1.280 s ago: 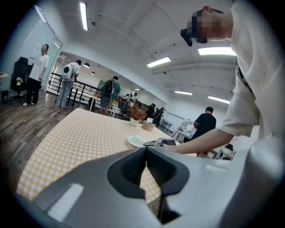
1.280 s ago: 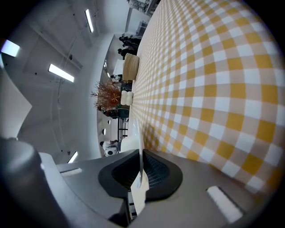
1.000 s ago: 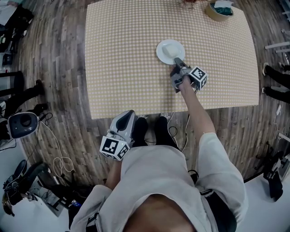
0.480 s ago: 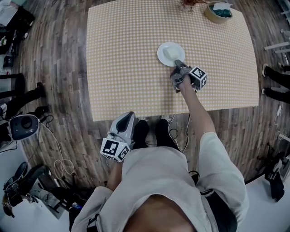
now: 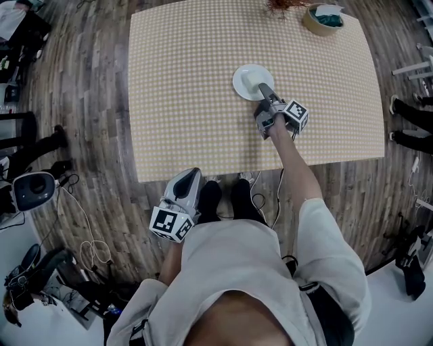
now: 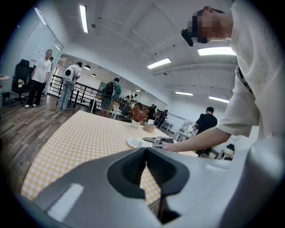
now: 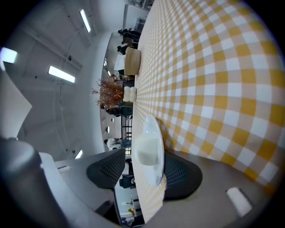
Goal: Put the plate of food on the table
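Note:
A white plate with a pale block of food lies flat on the yellow-checked table, right of its middle. My right gripper is at the plate's near rim and its jaws are opening. In the right gripper view the plate and the food sit between the pads, and the left pad stands clear of the rim. My left gripper hangs below the table's near edge with its jaws shut and nothing in them. The left gripper view also shows the plate.
A tan bowl-like ring and a dried plant stand at the table's far right edge. The person's black shoes are by the near edge. Cables and a grey device lie on the wooden floor at the left. Other people's legs stand at the right.
The plate and the right gripper stay at nearly the same spot on the table. The left gripper has not moved.

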